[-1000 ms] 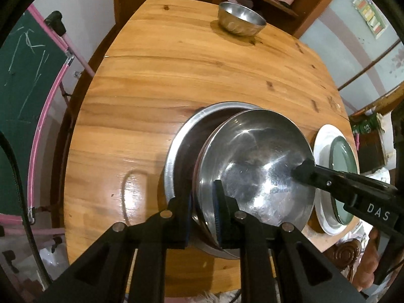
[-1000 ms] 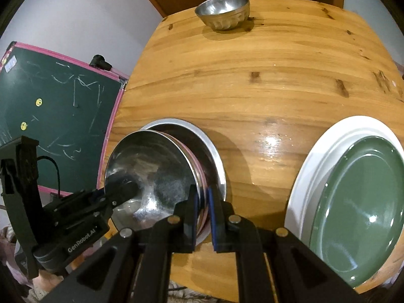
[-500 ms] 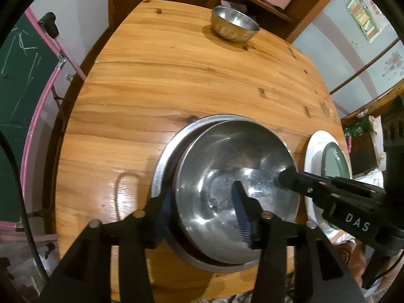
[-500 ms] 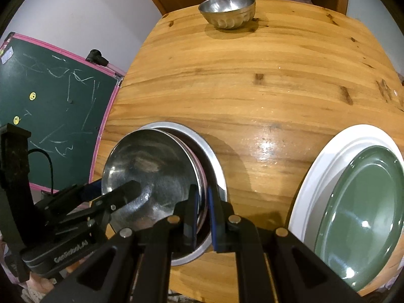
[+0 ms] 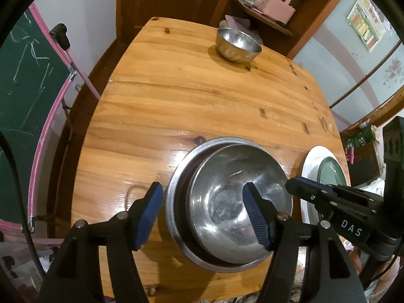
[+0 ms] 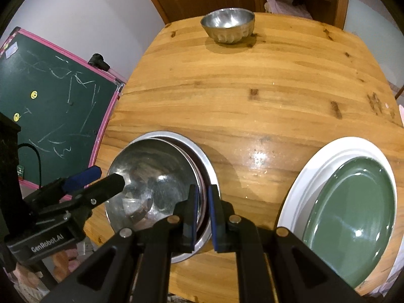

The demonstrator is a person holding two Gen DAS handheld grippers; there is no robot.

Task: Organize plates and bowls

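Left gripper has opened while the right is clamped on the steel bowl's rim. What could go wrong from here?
1. The right gripper alone pinches the large steel bowl, which sits off-centre in the steel plate; pulling away could drag or tip it.
2. The open left gripper straddles the stack, one finger over the bowl; lifting carelessly could knock it.
3. The stack sits near the table's front edge.

We saw warm indoor light glare off the bench and steel bowl; fisheye edges curved, darkened, everything sharp.
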